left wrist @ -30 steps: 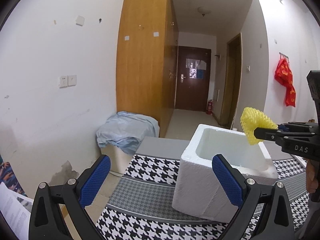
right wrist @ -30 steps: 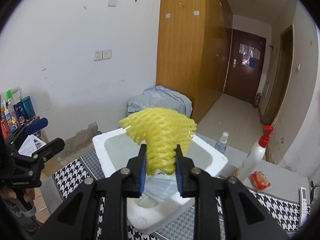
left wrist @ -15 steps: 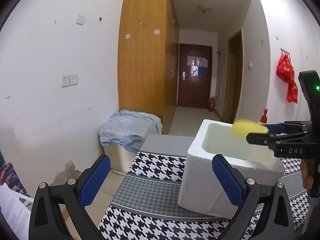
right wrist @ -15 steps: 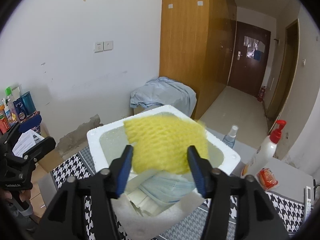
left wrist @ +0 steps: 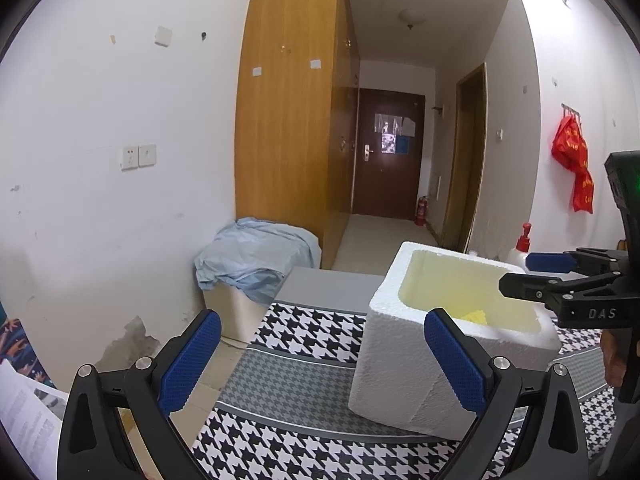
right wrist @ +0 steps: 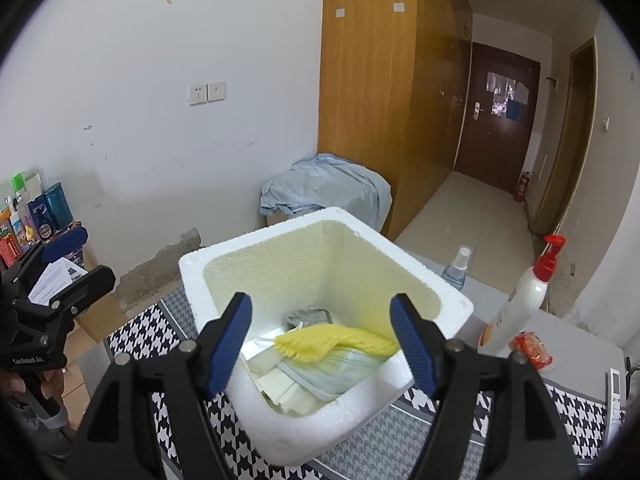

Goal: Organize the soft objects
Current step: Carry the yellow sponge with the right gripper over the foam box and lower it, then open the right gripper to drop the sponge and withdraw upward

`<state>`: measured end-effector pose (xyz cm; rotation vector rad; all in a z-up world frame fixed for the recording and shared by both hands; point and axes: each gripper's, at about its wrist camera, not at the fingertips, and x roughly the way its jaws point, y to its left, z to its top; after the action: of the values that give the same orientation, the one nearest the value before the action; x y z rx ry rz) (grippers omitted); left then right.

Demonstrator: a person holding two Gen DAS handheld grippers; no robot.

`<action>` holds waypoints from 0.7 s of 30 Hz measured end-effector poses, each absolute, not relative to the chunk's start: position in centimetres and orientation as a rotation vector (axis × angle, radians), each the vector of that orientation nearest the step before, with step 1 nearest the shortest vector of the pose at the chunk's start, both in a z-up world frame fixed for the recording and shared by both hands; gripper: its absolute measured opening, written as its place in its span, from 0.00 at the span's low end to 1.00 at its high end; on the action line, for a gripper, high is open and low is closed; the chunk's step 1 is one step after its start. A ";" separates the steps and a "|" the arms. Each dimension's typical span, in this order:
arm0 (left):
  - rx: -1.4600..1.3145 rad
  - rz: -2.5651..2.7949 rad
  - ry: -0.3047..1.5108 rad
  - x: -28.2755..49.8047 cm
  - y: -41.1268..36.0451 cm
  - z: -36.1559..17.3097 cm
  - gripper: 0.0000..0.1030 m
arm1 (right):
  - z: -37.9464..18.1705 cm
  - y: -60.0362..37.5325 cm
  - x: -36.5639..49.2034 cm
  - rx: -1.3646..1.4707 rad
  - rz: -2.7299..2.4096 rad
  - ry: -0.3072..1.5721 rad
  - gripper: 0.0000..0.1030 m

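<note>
The right gripper (right wrist: 322,340) hangs with its jaws wide and empty above the white foam box (right wrist: 224,258). The yellow foam net (right wrist: 334,342) lies inside on a pale blue face mask (right wrist: 332,368), at 12 o'clock from the gripper. The left gripper (left wrist: 320,354), likewise wide and empty, hovers over the houndstooth worktop (left wrist: 296,372), the box at its 2 o'clock.

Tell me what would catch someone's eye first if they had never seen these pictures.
Likely the white foam box on the houndstooth cloth, with a bright yellow foam net lying inside on top of a blue face mask. The right gripper hangs open just above the box, empty. Next, the red-capped pump bottle beside the box and the red bag hanging on the far wall.
</note>
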<state>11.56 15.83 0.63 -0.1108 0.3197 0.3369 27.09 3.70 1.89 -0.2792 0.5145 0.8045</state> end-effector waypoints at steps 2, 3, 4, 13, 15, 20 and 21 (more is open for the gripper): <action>-0.109 0.336 0.316 11.5 15.7 0.8 0.99 | 2.2 3.3 26.8 -0.272 0.800 0.505 0.84; -0.108 0.334 0.314 11.4 15.5 0.8 0.99 | 2.4 3.1 26.6 -0.265 0.801 0.499 0.85; -0.107 0.332 0.313 11.3 15.4 0.9 0.99 | 2.6 2.8 26.5 -0.255 0.801 0.495 0.88; -0.079 0.296 0.307 10.9 13.4 1.7 0.99 | 3.5 0.5 25.2 -0.218 0.782 0.458 0.99; -0.067 0.282 0.305 10.9 12.7 1.9 0.99 | 3.6 -0.2 24.9 -0.211 0.770 0.451 0.99; -0.042 0.243 0.297 11.0 10.8 2.5 0.99 | 3.9 -2.4 24.1 -0.193 0.742 0.425 0.99; -0.037 0.234 0.296 11.1 10.5 2.6 0.99 | 3.9 -2.9 23.9 -0.189 0.734 0.423 0.99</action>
<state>11.05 10.47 2.60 -0.0365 0.2961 0.2342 23.94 -2.87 3.90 -0.1886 0.4234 0.7339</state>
